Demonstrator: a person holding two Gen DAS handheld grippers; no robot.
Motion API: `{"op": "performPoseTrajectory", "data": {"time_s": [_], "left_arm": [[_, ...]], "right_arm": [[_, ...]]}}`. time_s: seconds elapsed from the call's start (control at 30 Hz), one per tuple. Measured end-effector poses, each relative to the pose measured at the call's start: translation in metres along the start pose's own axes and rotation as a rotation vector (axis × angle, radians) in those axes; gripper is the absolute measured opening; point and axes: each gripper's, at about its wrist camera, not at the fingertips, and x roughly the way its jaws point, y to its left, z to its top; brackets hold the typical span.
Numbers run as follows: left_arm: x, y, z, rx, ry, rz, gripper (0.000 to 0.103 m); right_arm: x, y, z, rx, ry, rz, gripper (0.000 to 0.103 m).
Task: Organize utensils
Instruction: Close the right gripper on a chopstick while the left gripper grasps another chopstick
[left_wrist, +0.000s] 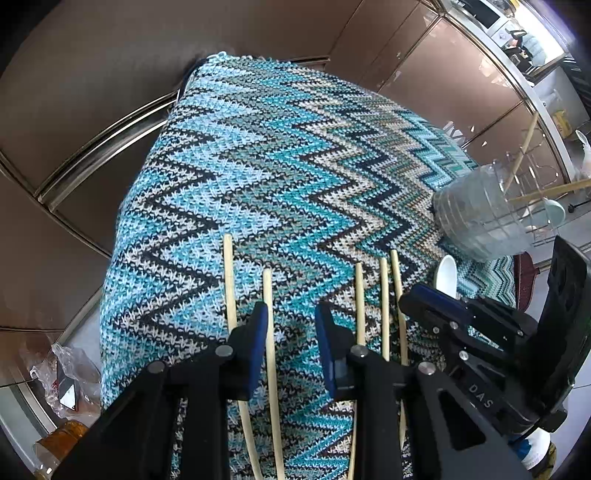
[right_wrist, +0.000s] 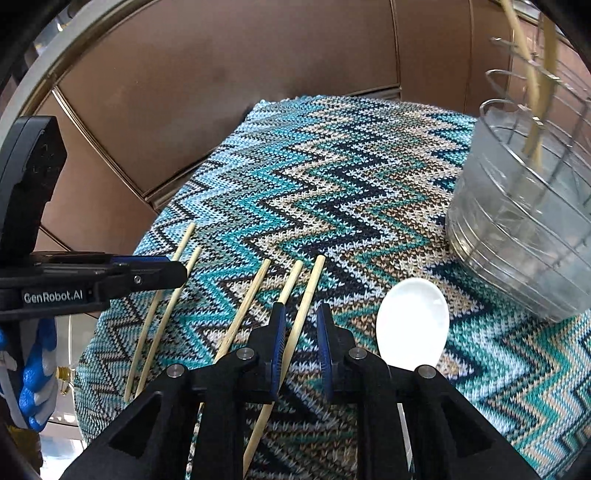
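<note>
A: Writing? "GenRobot.AI" in white on the side of the left gripper (right_wrist: 181, 275), read from the right wrist view. "DAS" on the black body of the right gripper (left_wrist: 424, 295), read from the left wrist view.

B: Left gripper fingers (left_wrist: 255, 332)?

A: Blue pads apart, one chopstick (left_wrist: 271, 354) lying in the gap – close to the left pad, contact unclear. Not clamped.

B: Right side?

A: Right gripper jaws narrow, astride another chopstick (right_wrist: 301, 317); the stick meets the left pad lower down, the right pad stands clear. No firm grip visible.

B: Where are the utensils?

A: Five chopsticks flat on the zigzag knitted cloth (right_wrist: 369, 192), two left, three right. White spoon (right_wrist: 412, 323) just beside the right gripper – clear holder (right_wrist: 517, 236) behind it, with two chopsticks (right_wrist: 533, 92) standing in it. Blue-and-white glove (right_wrist: 33, 373) at the left edge
</note>
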Motion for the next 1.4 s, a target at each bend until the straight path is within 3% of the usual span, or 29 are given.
{"op": "performPoseTrajectory", "data": {"time_s": [0.6,0.87,1.03,1.17,1.4], "left_arm": [[0.024,0.004,0.012,-0.012,0.070,0.028,0.018],[0.025,0.006,0.013,-0.039,0.067,0.057,0.007],[0.022,0.005,0.010,-0.047,0.049,0.080,0.005],[0.012,0.007,0.002,-0.066,0.025,0.057,0.004],[-0.035,0.000,-0.016,-0.042,-0.090,0.021,0.004]], "right_arm": [[0.028,-0.004,0.026,-0.008,0.114,0.002,0.011],[0.034,-0.001,0.032,0.003,0.140,-0.003,0.010],[0.037,0.001,0.035,0.023,0.153,-0.023,0.010],[0.038,0.006,0.033,0.027,0.144,-0.043,0.006],[-0.007,0.008,0.004,0.044,0.042,-0.005,0.005]]}}
